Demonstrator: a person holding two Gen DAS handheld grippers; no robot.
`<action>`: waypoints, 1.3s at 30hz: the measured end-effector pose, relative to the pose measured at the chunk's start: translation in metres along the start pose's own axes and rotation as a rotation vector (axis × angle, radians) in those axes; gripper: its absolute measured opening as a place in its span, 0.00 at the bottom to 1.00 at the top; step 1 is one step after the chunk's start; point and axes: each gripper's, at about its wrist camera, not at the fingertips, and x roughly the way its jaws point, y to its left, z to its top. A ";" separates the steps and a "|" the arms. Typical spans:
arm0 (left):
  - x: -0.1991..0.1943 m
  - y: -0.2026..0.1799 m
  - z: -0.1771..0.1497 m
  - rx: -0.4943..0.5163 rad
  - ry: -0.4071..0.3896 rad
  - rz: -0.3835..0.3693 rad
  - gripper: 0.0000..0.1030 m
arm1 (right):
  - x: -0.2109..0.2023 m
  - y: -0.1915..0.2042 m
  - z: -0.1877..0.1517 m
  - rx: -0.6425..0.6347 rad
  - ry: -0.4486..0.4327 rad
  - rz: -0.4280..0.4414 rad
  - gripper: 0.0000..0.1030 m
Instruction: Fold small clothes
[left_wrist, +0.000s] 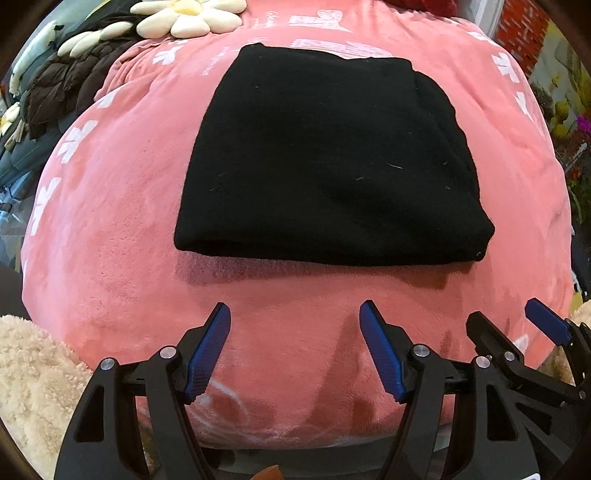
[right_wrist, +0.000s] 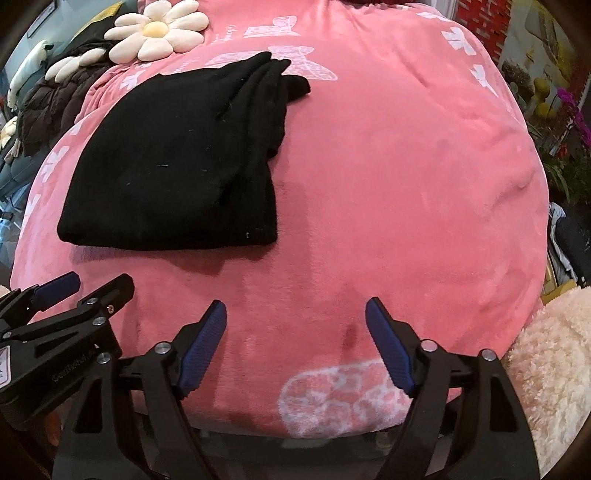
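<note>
Left wrist view: a folded black garment (left_wrist: 332, 158) lies flat on a pink blanket (left_wrist: 110, 221), both grippers clear of it.

Seen from the left wrist, the left gripper (left_wrist: 295, 343) stands with its jaws wide and nothing between them, only blanket beneath, near the garment's front edge but apart from it. The right gripper (left_wrist: 513, 325) shows at the lower right, just beside the left one. In the right wrist view the right gripper (right_wrist: 295, 339) is also spread wide and empty, while the garment (right_wrist: 177, 166) sits to the upper left, its layered edges stacked along the right side. A flower-shaped cushion (right_wrist: 157, 31) rests beyond the garment at the blanket's far edge.
</note>
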 end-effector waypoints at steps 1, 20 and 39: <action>0.000 0.001 0.000 -0.003 0.000 0.000 0.67 | 0.000 0.000 0.000 0.002 0.000 0.000 0.74; -0.003 -0.004 -0.004 -0.005 0.000 0.025 0.67 | 0.000 0.000 -0.001 -0.006 -0.005 -0.015 0.74; -0.004 -0.007 -0.005 -0.007 0.004 0.033 0.67 | 0.001 0.001 -0.001 -0.011 -0.001 -0.017 0.75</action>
